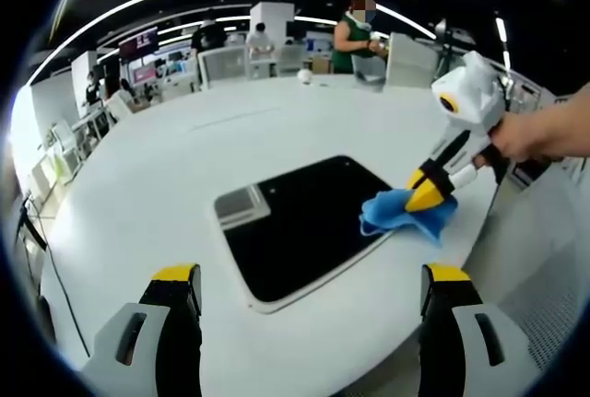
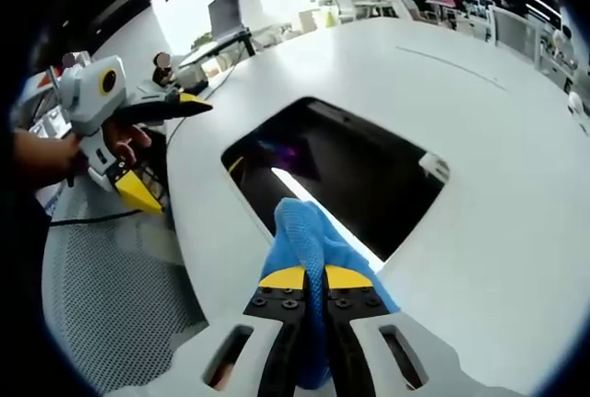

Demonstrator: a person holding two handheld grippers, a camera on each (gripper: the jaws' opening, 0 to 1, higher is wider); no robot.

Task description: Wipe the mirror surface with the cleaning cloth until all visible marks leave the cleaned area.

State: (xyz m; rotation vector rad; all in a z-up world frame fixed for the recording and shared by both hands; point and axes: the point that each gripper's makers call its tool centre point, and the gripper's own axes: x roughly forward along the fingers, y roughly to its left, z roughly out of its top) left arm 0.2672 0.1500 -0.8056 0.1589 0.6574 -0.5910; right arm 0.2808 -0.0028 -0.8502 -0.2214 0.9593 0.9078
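My right gripper (image 2: pixel 313 279), clamped on the blue cloth (image 2: pixel 309 236), meets the mirror (image 1: pixel 300 222) at its near edge on the white table (image 1: pixel 184 157); my left gripper (image 1: pixel 309 291) hangs open; next, I judge, sweep across the glass.

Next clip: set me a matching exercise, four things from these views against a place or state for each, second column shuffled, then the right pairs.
Things
1. mirror
2. cleaning cloth
3. left gripper
4. right gripper

Places or states
A. jaws wide apart, holding nothing
B. lying flat on the white table
C. blue, resting on the mirror's edge
D. jaws shut on the cloth

Pairs: 1-B, 2-C, 3-A, 4-D
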